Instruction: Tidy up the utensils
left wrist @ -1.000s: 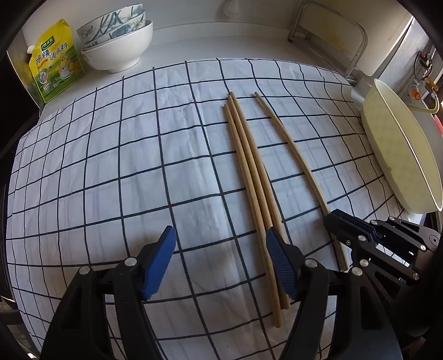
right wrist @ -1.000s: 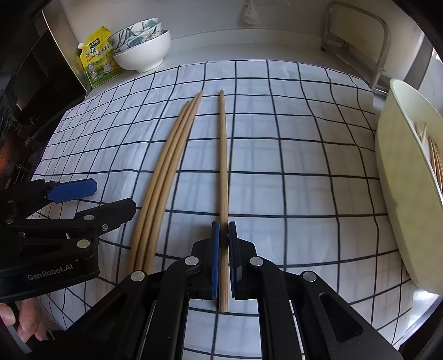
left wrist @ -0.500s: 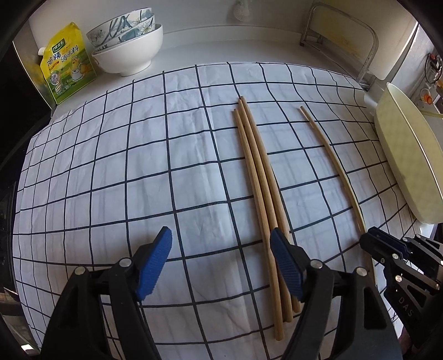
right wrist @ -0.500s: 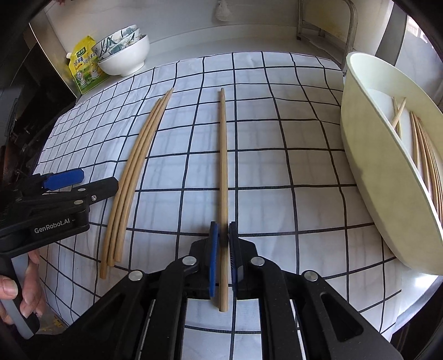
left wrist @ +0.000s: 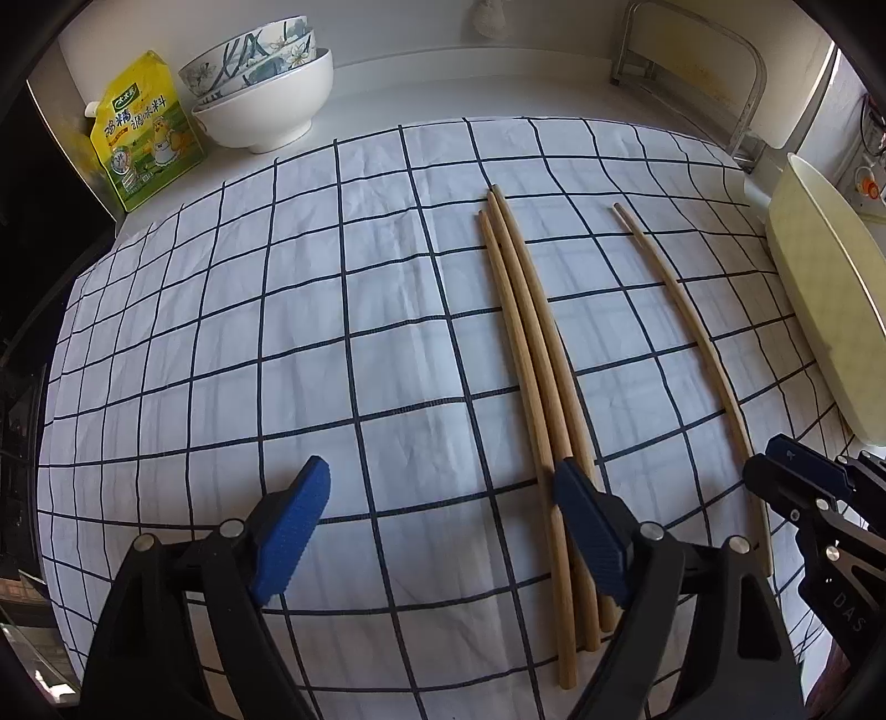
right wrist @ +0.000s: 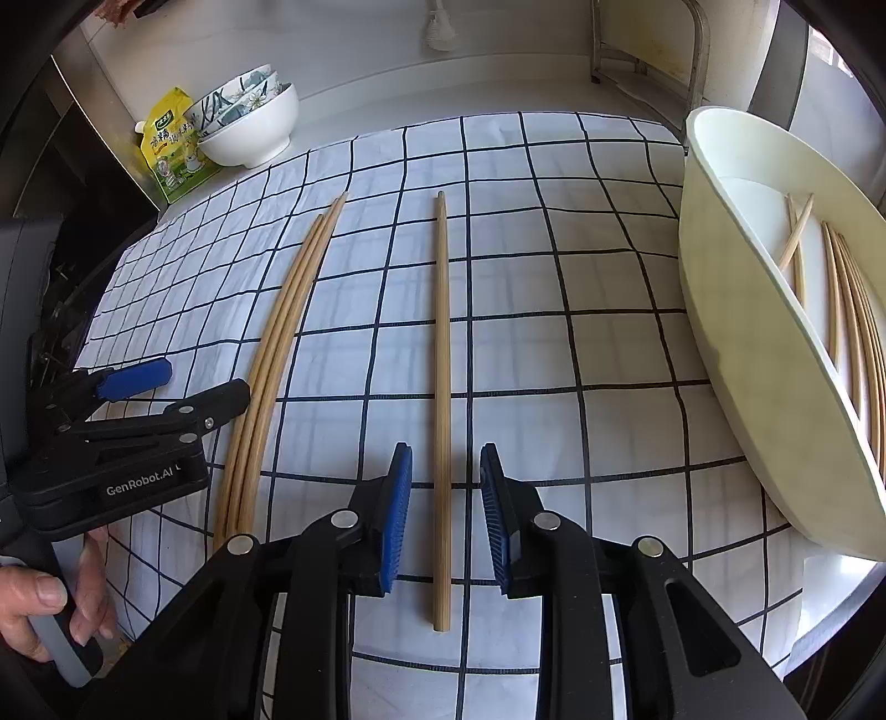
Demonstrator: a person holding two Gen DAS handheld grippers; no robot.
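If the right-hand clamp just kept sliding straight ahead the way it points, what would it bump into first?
Likely nothing solid soon. The right gripper is open, its fingers straddling the single chopstick, which runs along that line. Beyond lies checked cloth, then the back wall. Depth is uncertain.

— At the back left corner: stacked bowls, a plain white ceramic bowl holding blue-patterned floral bowls?

— Yes. Just beside them, leaning on the side wall, a yellow-green printed plastic pouch.

— Underneath, spread over the pale white counter?

— A wrinkled white cloth with a dark grid pattern.

— At the far right?

— A bent grey metal-tube rack.
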